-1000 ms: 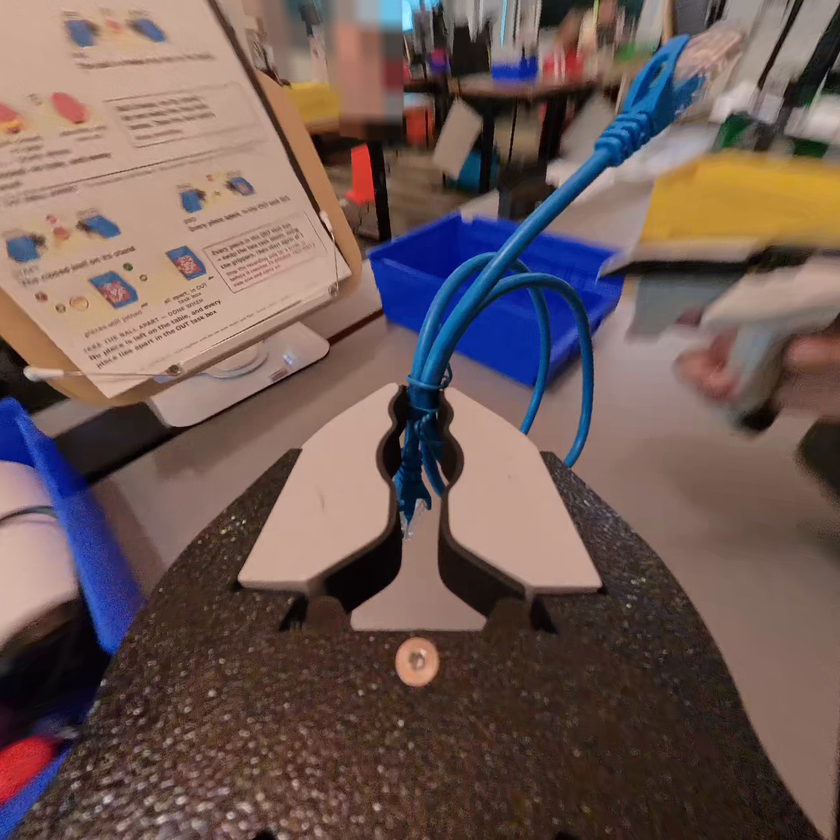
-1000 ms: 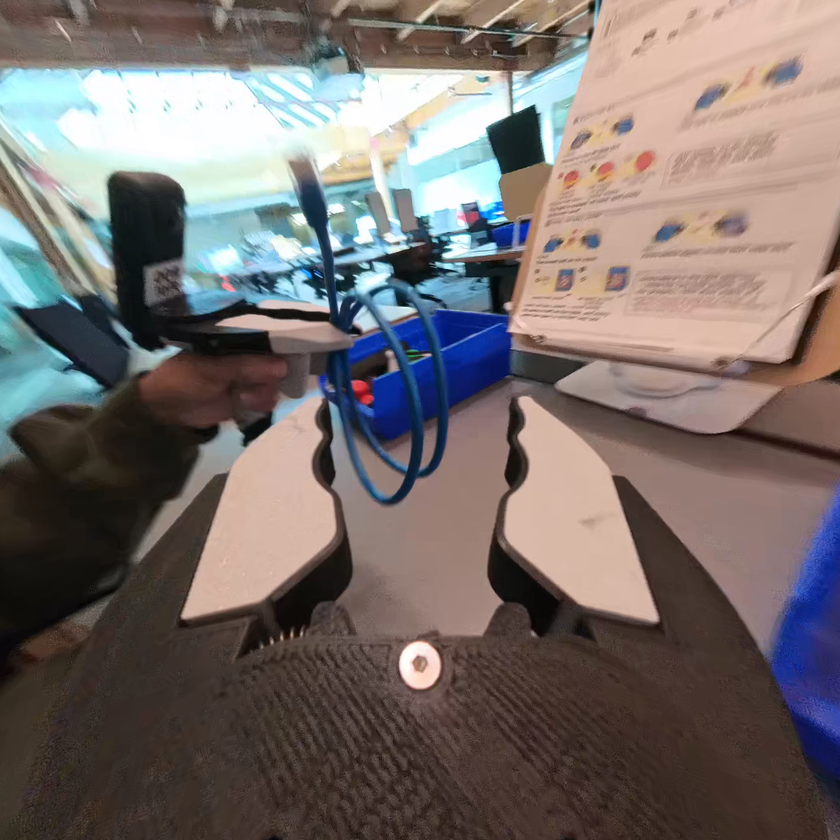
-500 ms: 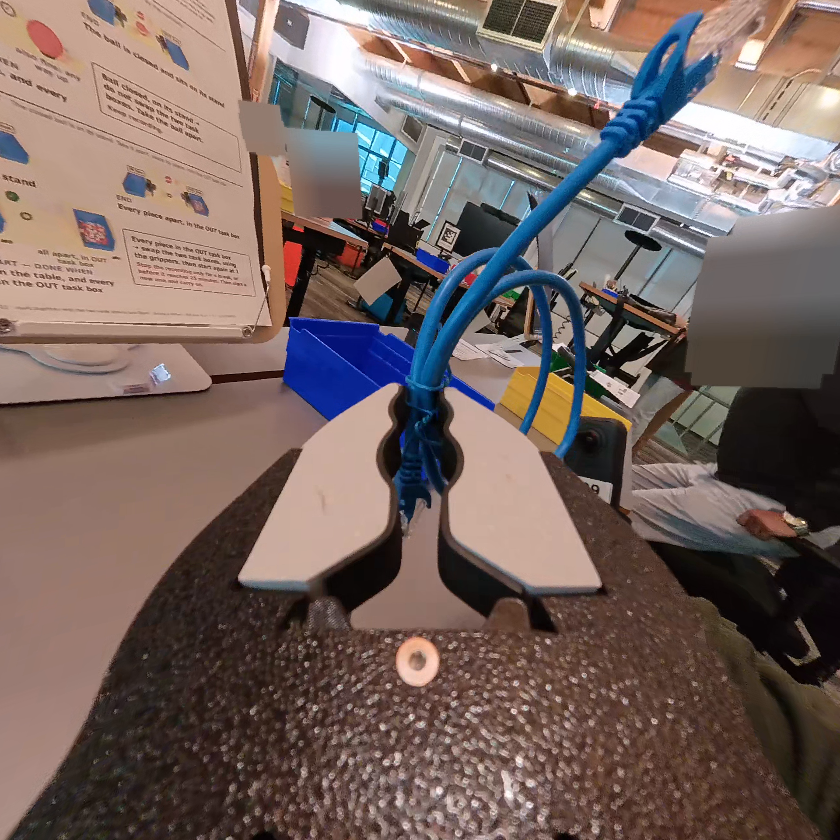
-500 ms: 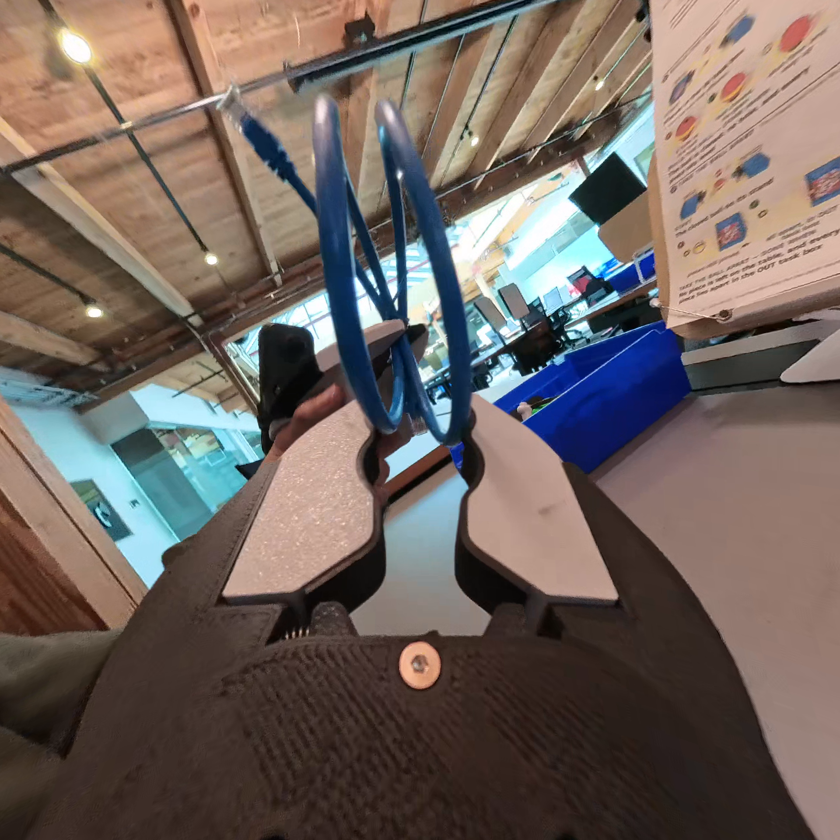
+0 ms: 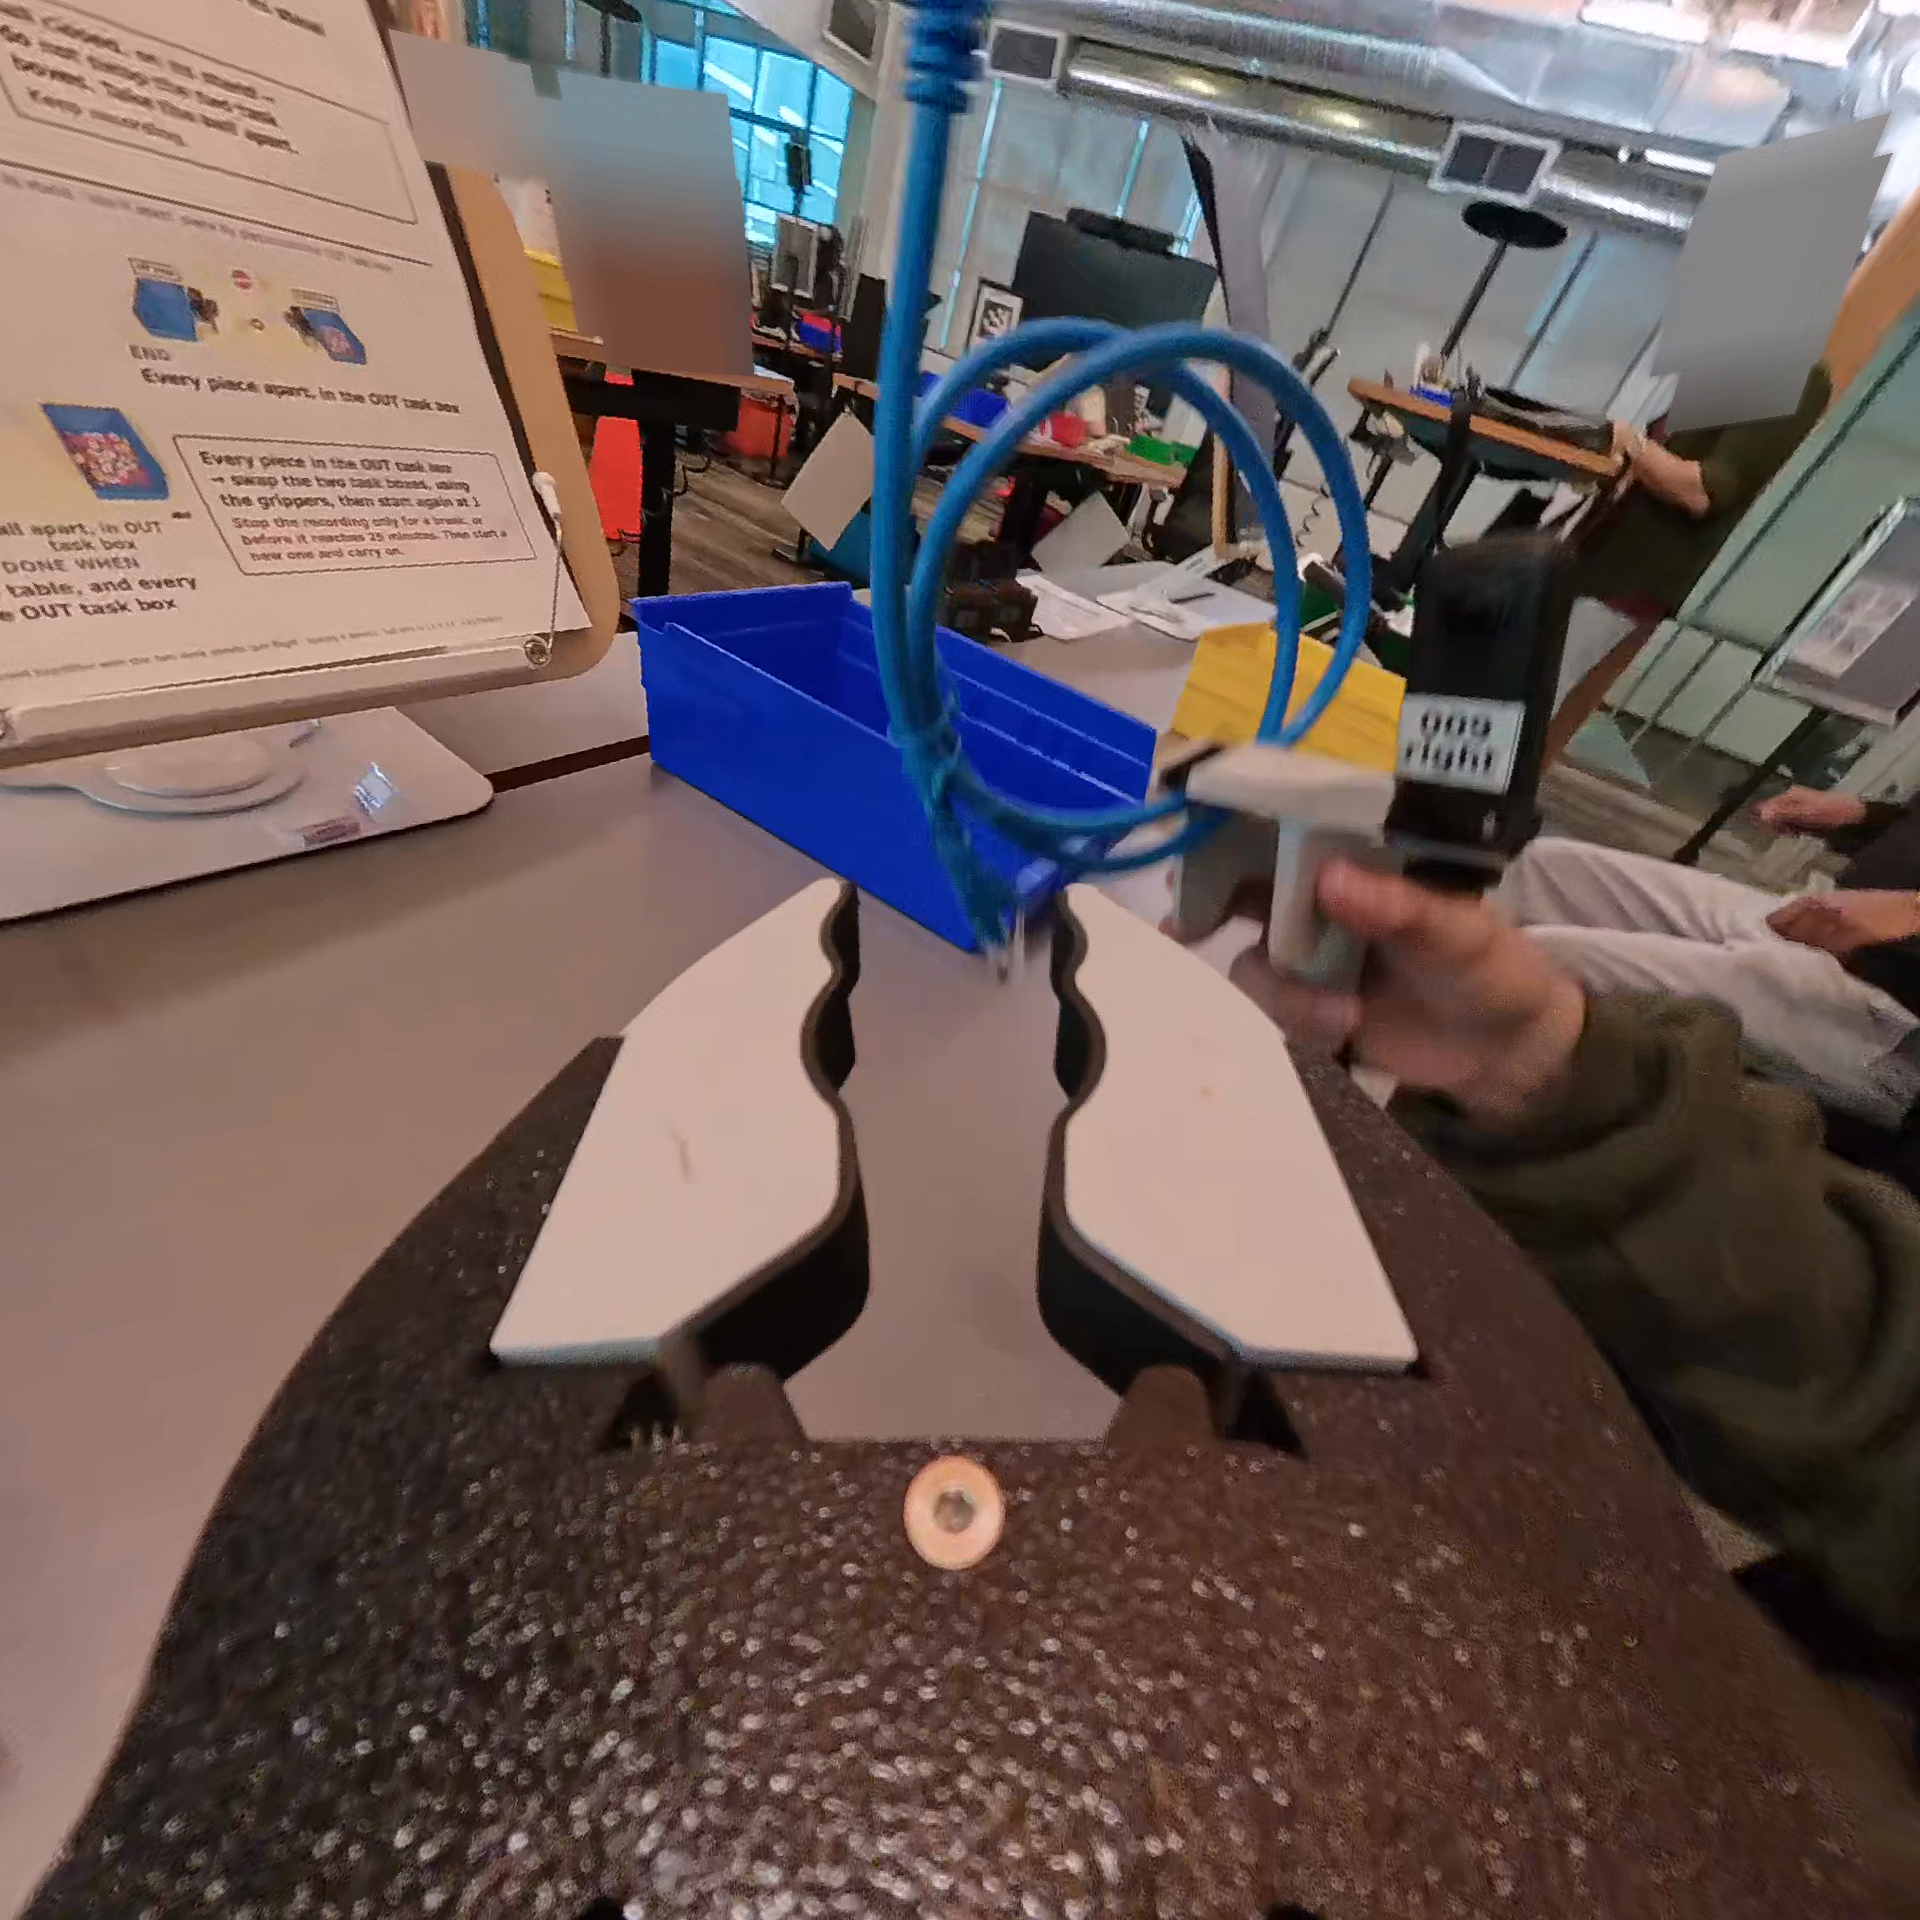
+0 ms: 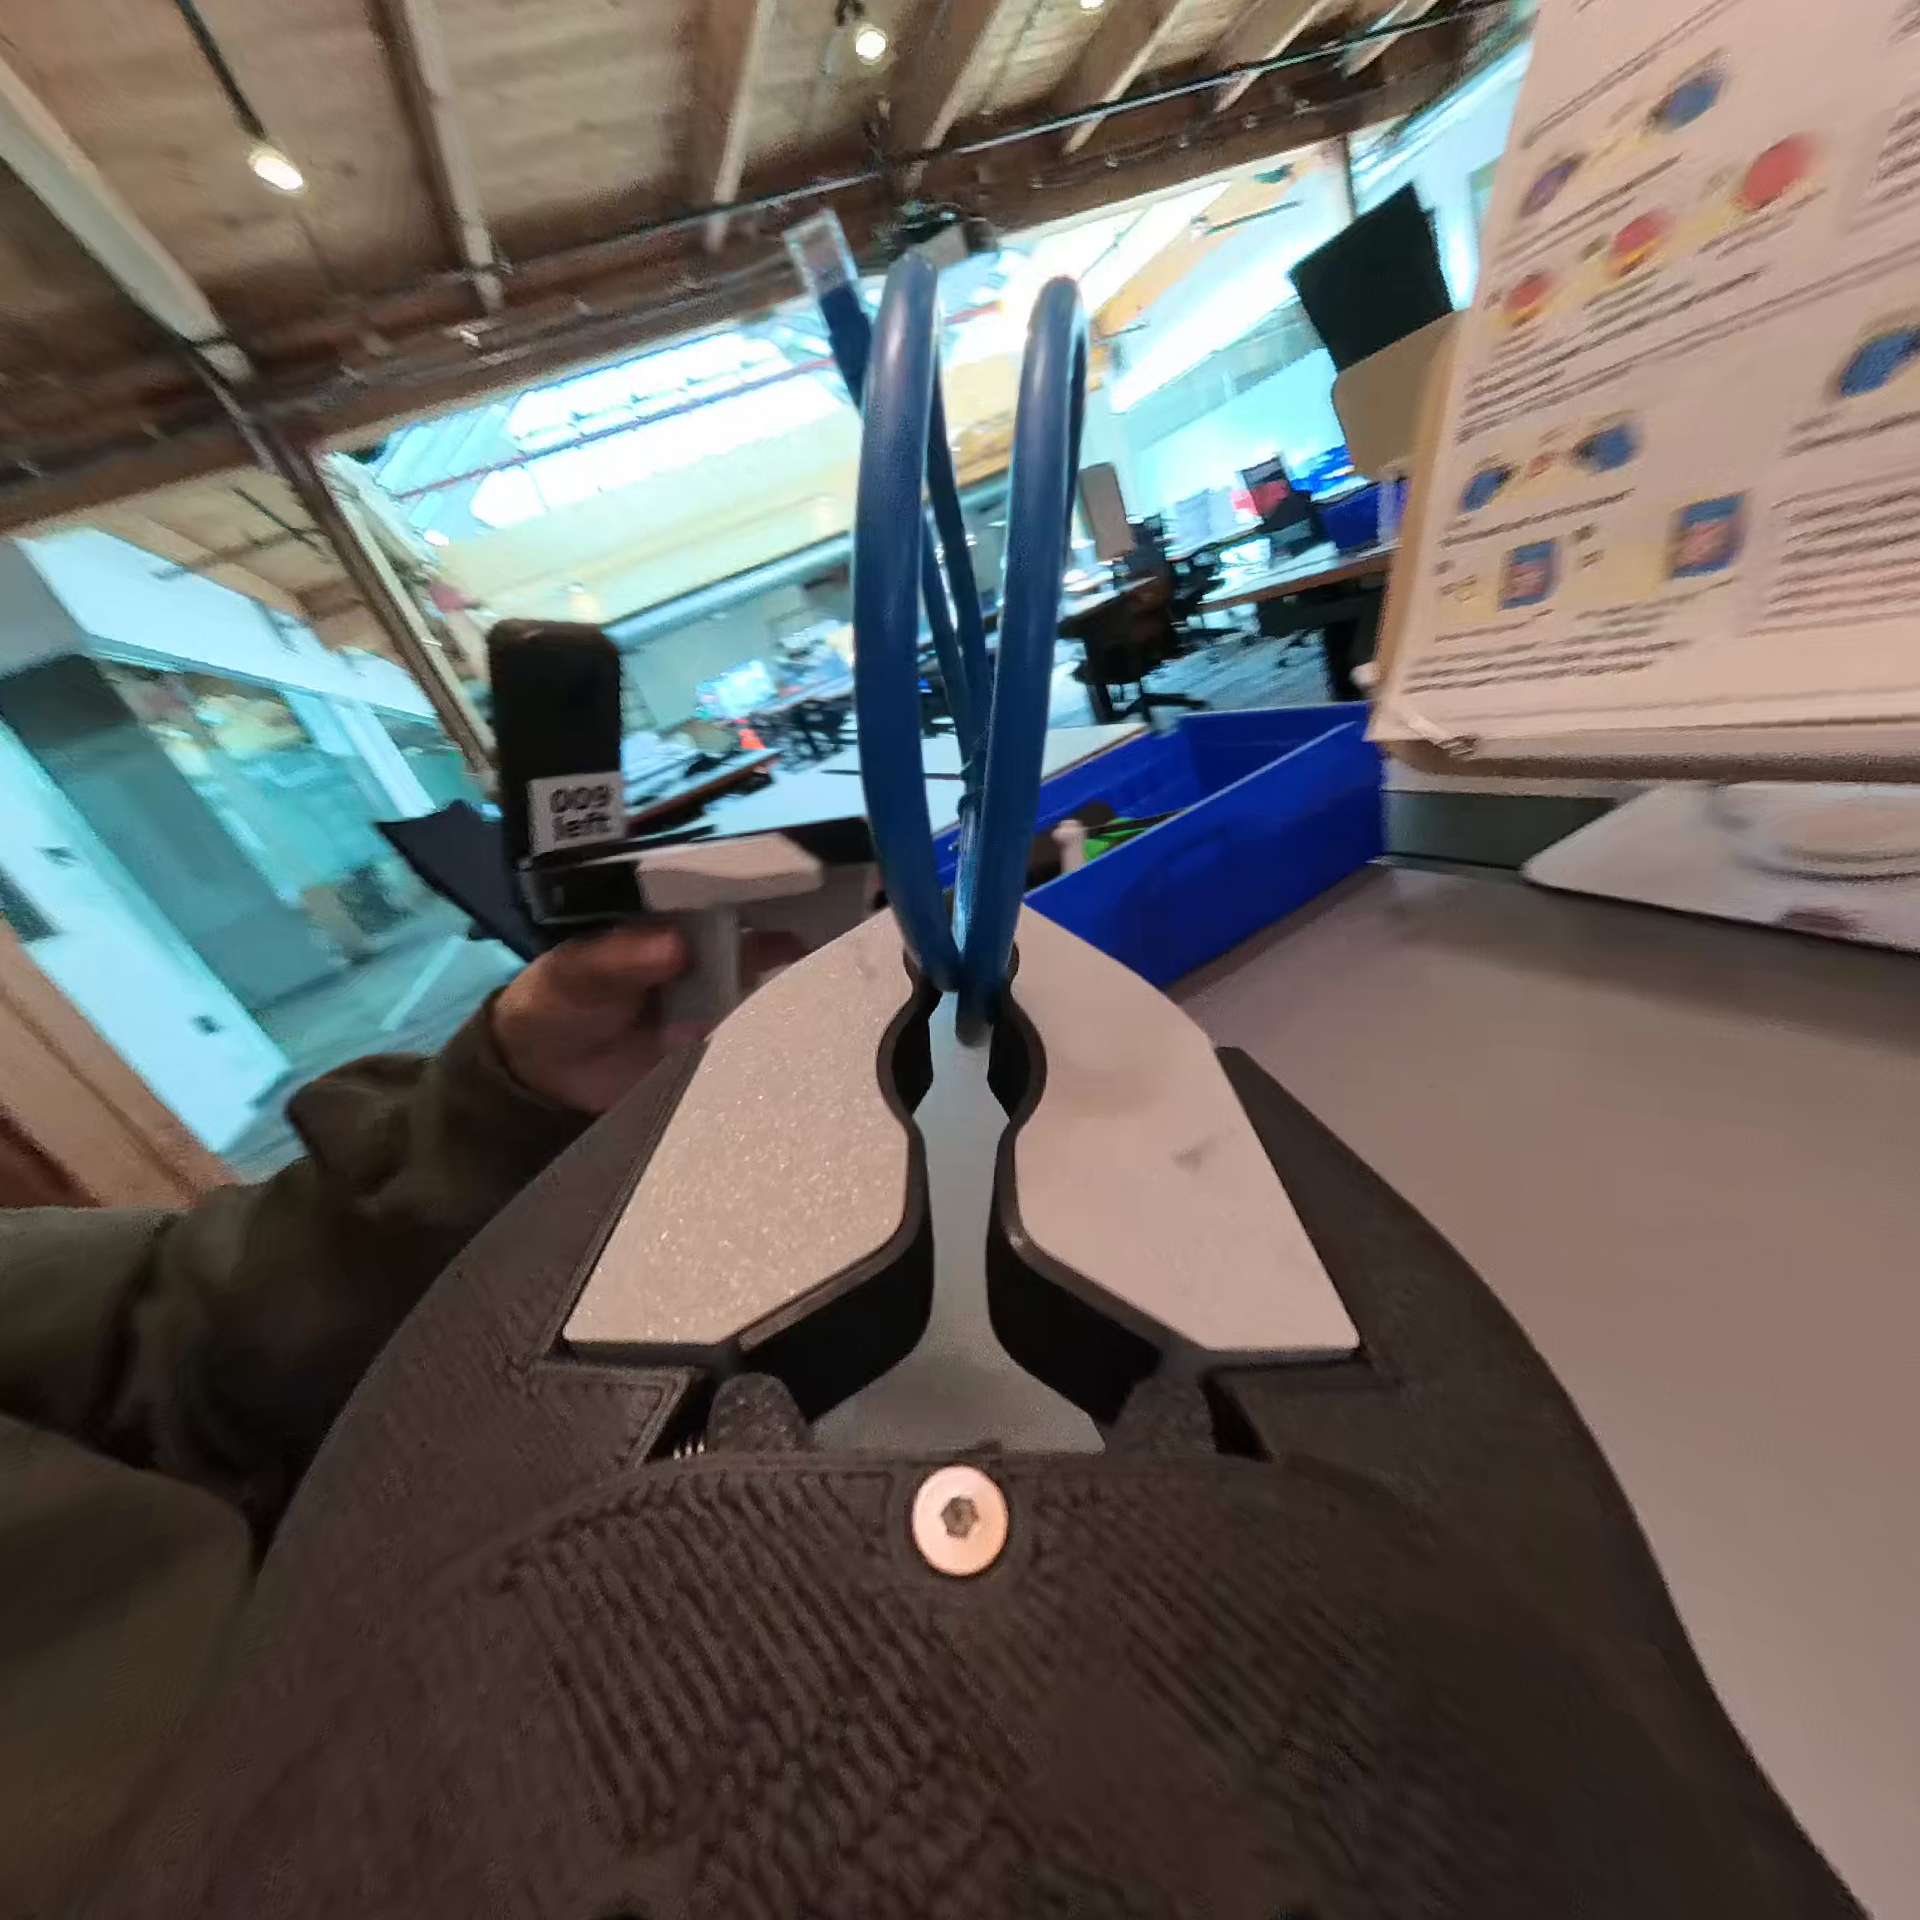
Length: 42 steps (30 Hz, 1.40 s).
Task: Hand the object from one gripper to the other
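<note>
A coiled blue network cable (image 5: 902, 436) hangs in the air over the grey table (image 5: 260, 1060). In the left wrist view my left gripper (image 5: 954, 906) is open, and the cable's lower plug end dangles just beyond its right fingertip, with no pad pressing on it. My right gripper (image 5: 1195, 777) reaches in from the right and pinches the bottom of the cable's loops. In the right wrist view my right gripper (image 6: 961, 940) is shut on the cable (image 6: 883, 623), whose loops rise from its fingertips. My left gripper (image 6: 790, 864) shows farther off on the left.
A blue bin (image 5: 769, 717) stands on the table behind the cable and shows in the right wrist view (image 6: 1257, 821) too. A yellow bin (image 5: 1221, 665) is beyond it. An instruction sheet on a stand (image 5: 260, 436) is at the left. A seated person (image 5: 1683, 935) is at the right. The gap from one gripper's tips to the other's is roughly 9 cm.
My right gripper closed on the cable's loops. My left gripper then opened and let go of the cable's tied end, and the cable has moved away from it with the right gripper.
</note>
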{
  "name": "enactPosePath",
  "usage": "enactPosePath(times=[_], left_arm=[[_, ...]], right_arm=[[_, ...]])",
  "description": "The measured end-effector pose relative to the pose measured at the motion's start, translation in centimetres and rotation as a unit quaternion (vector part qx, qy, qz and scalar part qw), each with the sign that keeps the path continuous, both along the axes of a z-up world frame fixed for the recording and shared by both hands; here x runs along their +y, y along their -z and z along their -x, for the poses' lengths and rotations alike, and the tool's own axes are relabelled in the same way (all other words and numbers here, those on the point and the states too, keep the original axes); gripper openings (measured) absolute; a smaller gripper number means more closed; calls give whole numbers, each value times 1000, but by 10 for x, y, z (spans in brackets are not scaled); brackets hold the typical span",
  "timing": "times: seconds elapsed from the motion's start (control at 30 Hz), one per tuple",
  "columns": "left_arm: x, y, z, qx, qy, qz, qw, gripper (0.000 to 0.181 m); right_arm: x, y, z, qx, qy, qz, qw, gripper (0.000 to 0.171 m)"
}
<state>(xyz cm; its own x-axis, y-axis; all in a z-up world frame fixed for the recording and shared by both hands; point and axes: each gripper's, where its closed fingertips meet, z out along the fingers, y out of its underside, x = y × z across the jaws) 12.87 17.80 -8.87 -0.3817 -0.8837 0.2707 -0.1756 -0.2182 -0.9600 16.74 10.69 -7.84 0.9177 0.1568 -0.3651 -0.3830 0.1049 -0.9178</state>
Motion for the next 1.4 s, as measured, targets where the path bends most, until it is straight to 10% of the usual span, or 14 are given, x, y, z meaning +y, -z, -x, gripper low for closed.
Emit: enactPosePath(times=[0.33,0.83,1.07,1.4], left_arm=[[-2,47,34,24,42,-56,997,33],[23,46,49,6,49,-12,999,21],[53,53,55,21,1,-54,998,23],[148,69,62,92,-156,-133,974,26]], right_arm=[[-125,9,-189,-44,363,195,910,7],[-136,106,-298,-196,453,522,696,6],[-109,137,-275,-169,390,508,749,11],[-107,74,-211,-106,388,288,869,84]])
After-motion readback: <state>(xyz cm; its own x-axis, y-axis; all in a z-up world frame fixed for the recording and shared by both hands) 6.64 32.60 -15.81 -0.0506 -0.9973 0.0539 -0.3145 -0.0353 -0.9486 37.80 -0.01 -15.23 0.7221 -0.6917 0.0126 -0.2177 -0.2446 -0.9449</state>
